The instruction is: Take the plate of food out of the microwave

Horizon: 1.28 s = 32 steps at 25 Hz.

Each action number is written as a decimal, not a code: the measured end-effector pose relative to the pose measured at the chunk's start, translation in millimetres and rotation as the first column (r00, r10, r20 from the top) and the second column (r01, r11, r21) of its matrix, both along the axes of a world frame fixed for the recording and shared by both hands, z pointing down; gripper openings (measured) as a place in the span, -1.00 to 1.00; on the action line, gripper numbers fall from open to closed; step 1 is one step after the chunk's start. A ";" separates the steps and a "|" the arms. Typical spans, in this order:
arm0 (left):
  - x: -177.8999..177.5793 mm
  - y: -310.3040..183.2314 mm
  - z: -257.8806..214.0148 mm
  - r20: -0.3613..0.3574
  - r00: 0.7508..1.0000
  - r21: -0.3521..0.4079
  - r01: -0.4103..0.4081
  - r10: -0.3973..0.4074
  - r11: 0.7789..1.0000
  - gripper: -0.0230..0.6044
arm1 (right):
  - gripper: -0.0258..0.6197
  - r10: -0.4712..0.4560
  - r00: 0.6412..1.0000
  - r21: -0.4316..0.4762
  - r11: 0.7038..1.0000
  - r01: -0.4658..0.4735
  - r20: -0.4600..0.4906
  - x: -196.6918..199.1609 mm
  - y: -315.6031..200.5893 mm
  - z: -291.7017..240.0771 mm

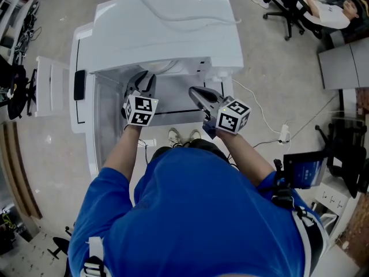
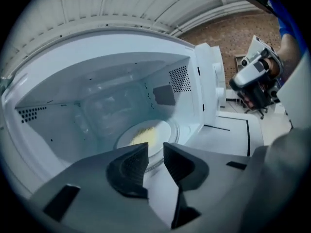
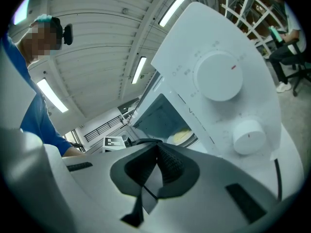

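The white microwave (image 1: 167,27) stands with its door (image 1: 81,88) swung open to the left. On the turntable inside sits a white plate with yellow food (image 2: 145,137), also glimpsed through the opening as the plate (image 3: 182,136) in the right gripper view. My left gripper (image 1: 145,78) points into the cavity; in its own view the left gripper (image 2: 155,154) is open just short of the plate's near rim, with nothing between its pads. My right gripper (image 1: 194,90) is shut and empty in front of the control panel, and the right gripper (image 3: 158,154) points past the panel's edge.
Two round knobs (image 3: 218,76) (image 3: 249,136) sit on the control panel at the cavity's right. The microwave's perforated side wall (image 2: 180,79) bounds the cavity. A power strip with cables (image 1: 283,134) lies on the floor at right. An office chair with a seated person (image 1: 323,7) is far right.
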<state>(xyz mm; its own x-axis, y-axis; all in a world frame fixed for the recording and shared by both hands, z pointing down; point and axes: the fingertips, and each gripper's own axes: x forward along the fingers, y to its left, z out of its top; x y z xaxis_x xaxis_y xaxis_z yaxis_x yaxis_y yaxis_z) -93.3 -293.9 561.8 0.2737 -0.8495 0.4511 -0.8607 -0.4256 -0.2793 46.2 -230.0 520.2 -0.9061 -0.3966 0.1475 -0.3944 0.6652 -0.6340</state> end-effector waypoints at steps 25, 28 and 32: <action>21.2 -8.5 27.8 0.585 0.694 -0.178 -0.396 0.421 0.901 -0.63 | -0.93 0.021 1.000 0.014 1.000 -0.021 0.010 -1.5 -6.0 -8.9; 20.6 -10.4 31.4 0.603 0.673 -0.191 -0.399 0.428 0.897 -0.64 | -0.93 0.028 1.000 0.017 0.999 -0.028 0.014 -0.7 -8.1 -9.9; 21.3 -15.7 32.5 0.629 0.645 -0.197 -0.406 0.433 0.892 -0.64 | -0.93 0.033 0.999 0.022 0.999 -0.034 0.016 1.3 -11.3 -10.2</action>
<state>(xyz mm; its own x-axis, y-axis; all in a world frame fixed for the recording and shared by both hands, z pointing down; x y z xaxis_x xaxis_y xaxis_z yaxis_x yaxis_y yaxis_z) -71.9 -309.6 594.4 0.2293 -0.6975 0.6790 -0.2021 -0.7164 -0.6677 47.5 -241.3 510.0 -0.8944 -0.4299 0.1238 -0.4066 0.6658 -0.6256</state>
